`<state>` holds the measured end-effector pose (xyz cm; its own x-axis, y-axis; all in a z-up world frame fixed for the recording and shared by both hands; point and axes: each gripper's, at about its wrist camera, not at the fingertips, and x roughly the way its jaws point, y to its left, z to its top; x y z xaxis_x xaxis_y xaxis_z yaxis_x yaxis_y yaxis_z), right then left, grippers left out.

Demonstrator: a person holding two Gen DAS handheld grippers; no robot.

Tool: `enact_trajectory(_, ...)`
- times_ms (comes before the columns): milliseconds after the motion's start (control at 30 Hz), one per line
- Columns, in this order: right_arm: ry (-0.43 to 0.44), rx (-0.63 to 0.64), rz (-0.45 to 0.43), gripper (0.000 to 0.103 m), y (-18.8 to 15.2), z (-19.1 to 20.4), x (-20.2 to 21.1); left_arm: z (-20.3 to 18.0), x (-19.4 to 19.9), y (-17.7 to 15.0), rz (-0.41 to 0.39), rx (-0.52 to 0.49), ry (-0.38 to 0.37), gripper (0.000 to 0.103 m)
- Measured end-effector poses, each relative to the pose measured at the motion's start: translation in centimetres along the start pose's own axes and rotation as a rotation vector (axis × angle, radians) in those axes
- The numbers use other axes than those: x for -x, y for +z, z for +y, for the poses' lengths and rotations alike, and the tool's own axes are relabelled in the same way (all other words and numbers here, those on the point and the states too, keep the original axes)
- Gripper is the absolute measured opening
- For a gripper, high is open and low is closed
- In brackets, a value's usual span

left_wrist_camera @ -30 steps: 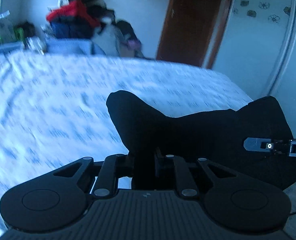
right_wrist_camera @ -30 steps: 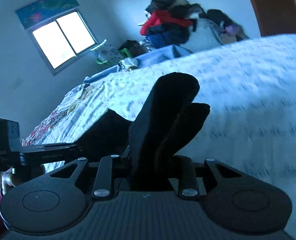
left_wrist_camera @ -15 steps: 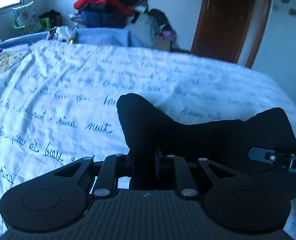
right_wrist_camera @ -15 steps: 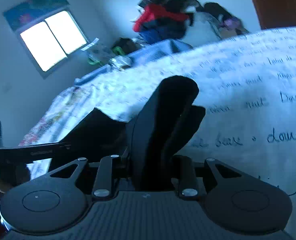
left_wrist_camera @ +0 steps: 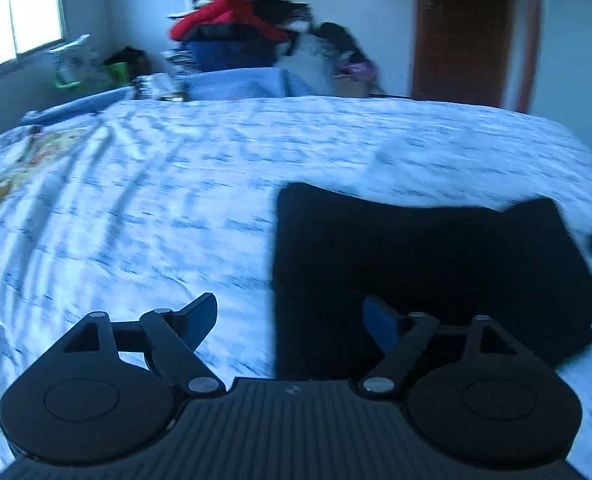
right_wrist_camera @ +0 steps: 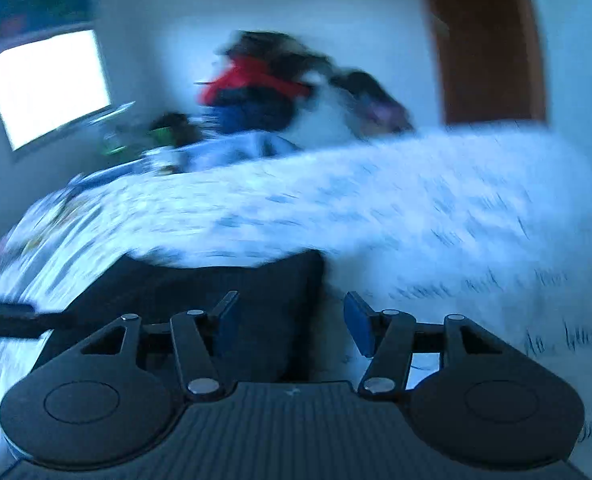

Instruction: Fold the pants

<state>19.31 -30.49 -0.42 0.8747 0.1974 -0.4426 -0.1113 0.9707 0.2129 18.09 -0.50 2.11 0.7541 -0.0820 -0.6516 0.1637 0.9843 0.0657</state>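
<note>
The black pants [left_wrist_camera: 428,264] lie folded flat on the white bedsheet [left_wrist_camera: 135,208]. In the left wrist view they fill the lower right. My left gripper [left_wrist_camera: 291,316] is open and empty, over the pants' near left edge. In the right wrist view the pants [right_wrist_camera: 199,280] lie at lower left. My right gripper [right_wrist_camera: 291,320] is open and empty, over their right edge. Part of the left gripper [right_wrist_camera: 3,318] shows at the far left there. Both views are blurred.
The bed's sheet carries printed handwriting. A pile of clothes [left_wrist_camera: 235,36] sits beyond the far edge of the bed, by the wall. A brown door [left_wrist_camera: 468,32] stands at the back right. A window [right_wrist_camera: 47,84] is at the left.
Both grippers have opened and let go of the pants. The pants now lie flat on the bed instead of bunched up between the fingers. Both cameras are moving.
</note>
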Motion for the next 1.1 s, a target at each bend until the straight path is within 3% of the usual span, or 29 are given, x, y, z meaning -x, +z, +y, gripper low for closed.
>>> enact_trajectory(67, 0.079, 0.038, 0.038, 0.055, -0.5, 1.1, 0.2, -1.1, -0.5, -0.9, 0.024, -0.058, -0.018, 0.084)
enact_trajectory(133, 0.114, -0.016, 0.089, 0.055, -1.5, 1.1, 0.5, -1.7, -0.7, -1.6, 0.028, -0.096, 0.043, 0.083)
enact_trajectory(233, 0.112, -0.132, 0.059, 0.057, -2.8, -0.4, 2.6, -1.5, 0.7, -1.9, -0.028, -0.069, 0.033, 0.081)
enact_trajectory(400, 0.252, -0.303, 0.099, 0.057, -4.2, -3.0, 3.0, -2.2, 2.4, -0.7, -0.085, -0.002, -0.006, 0.082)
enact_trajectory(667, 0.259, -0.350, 0.083, 0.055, -3.9, -2.8, 1.1, -4.4, 1.9, -0.8, -0.036, 0.034, -0.076, 0.082)
enact_trajectory(700, 0.261, -0.380, 0.075, 0.053, -3.9, -3.3, 0.7, -4.7, 1.8, -0.9, -0.033, 0.031, -0.079, 0.082)
enact_trajectory(800, 0.269, -0.471, 0.095, 0.007, -4.0, -4.4, -0.6, -5.5, 1.7, -1.0, -0.032, 0.011, -0.091, 0.082)
enact_trajectory(1000, 0.196, -0.416, 0.067, 0.006, -4.6, -3.7, 1.4, -6.1, 1.7, -1.4, -0.027, -0.003, -0.117, 0.082)
enact_trajectory(1100, 0.181, -0.431, 0.102, 0.007, -4.9, -4.1, 0.3, -6.7, 0.0, -1.8, 0.030, -0.031, -0.101, 0.082)
